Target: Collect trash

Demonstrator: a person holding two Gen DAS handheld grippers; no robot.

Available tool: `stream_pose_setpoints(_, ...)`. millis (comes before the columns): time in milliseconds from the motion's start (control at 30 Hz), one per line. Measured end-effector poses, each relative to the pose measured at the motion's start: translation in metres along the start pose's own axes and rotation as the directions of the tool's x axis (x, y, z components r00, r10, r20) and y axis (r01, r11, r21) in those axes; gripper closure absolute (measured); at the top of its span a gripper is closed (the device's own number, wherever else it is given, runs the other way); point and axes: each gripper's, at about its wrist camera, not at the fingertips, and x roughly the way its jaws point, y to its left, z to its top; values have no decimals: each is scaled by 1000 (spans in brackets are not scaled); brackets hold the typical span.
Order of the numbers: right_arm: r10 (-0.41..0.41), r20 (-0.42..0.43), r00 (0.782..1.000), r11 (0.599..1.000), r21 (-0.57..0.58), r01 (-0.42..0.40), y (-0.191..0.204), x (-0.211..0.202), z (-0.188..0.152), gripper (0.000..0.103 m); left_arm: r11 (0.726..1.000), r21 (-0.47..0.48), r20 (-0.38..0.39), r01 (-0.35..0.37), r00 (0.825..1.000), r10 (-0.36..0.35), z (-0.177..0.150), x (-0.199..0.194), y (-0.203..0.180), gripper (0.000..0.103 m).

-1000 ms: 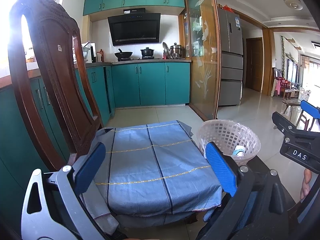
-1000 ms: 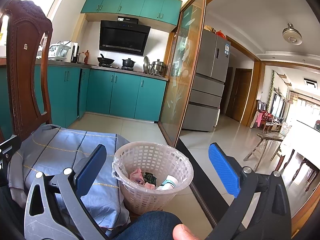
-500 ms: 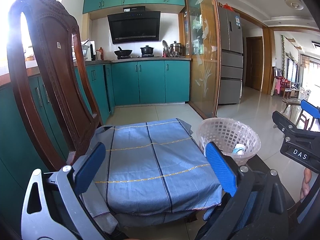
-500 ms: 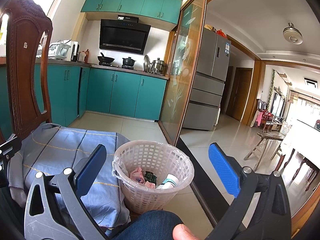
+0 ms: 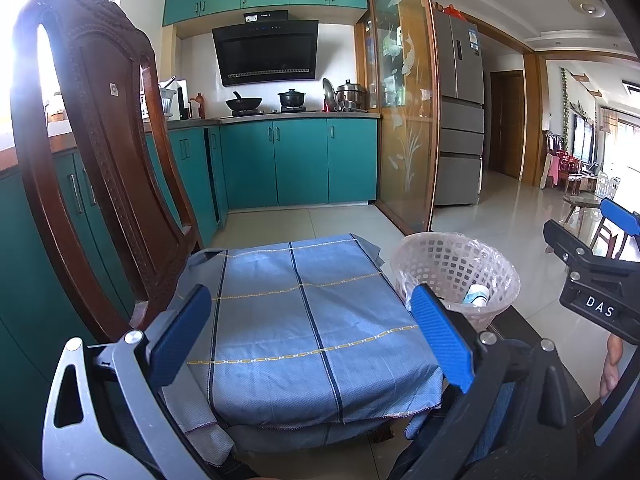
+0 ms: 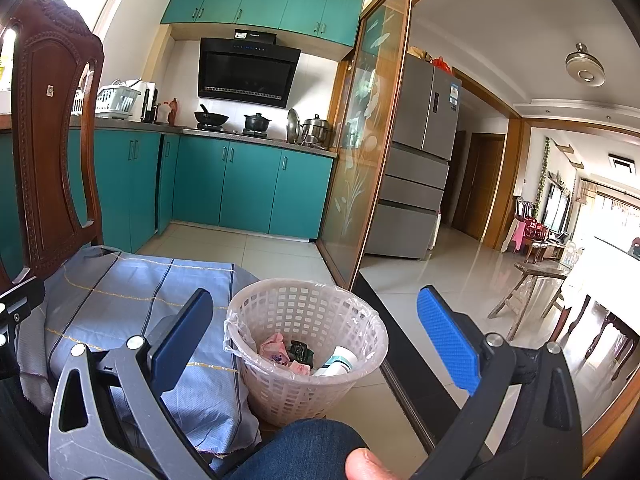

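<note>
Right wrist view: nothing has shifted over the last second, both the right gripper (image 6: 316,334) and left gripper (image 5: 312,336) jaws apart and empty, trash already inside basket (image 6: 276,388) right of cloth (image 5: 304,320), so collection looks finished.

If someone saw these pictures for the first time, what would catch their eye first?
Probably the white lattice basket on the floor, lined with plastic and already holding wrappers and a tube. Left of it, a blue checked cloth covers a carved wooden chair. Both the left claw and right claw are open and empty.
</note>
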Motion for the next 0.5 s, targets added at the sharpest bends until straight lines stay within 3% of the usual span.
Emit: stream_pose_setpoints(500, 4, -5, 1000, 1000, 0, -4, 2, 1, -2, 3, 1000, -2, -7, 6, 1000, -6, -1, 3, -1, 3)
